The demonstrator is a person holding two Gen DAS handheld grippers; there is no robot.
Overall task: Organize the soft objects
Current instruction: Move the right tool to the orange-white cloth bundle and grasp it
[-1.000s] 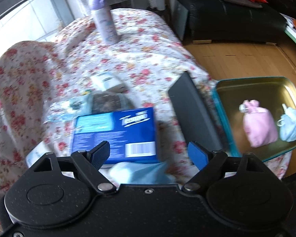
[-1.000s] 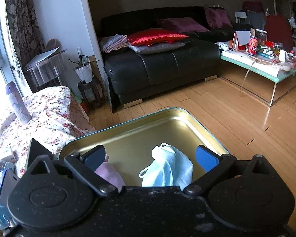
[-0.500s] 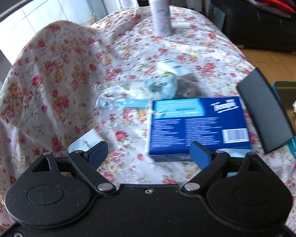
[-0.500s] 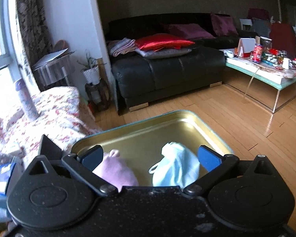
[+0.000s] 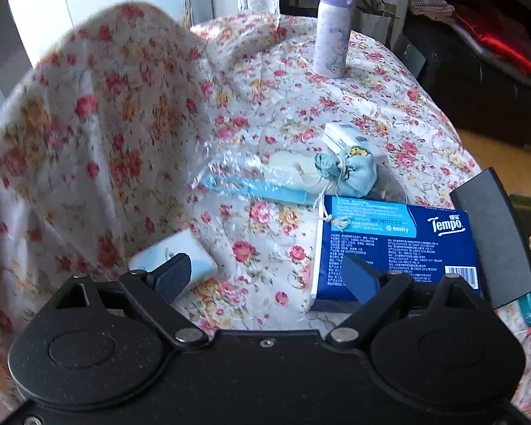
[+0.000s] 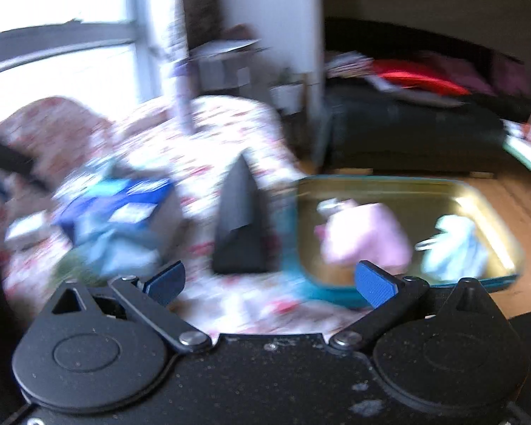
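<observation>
Floral cloth (image 5: 265, 113) under left hand-held gripper (image 5: 265, 276), fingers spread, empty, right hand-held gripper (image 6: 270, 283) likewise released, blurred.

White script reading "Tempo" sits on the upper right face of the blue tissue box (image 5: 396, 244) lying on the floral table (image 5: 265, 106), and "essity" shows in small white letters on the lighter blue band to its left. Below that come dense lines of fine print, too small to read, and a barcode label at the lower right corner. The right wrist view is too blurred for any lettering.
</observation>
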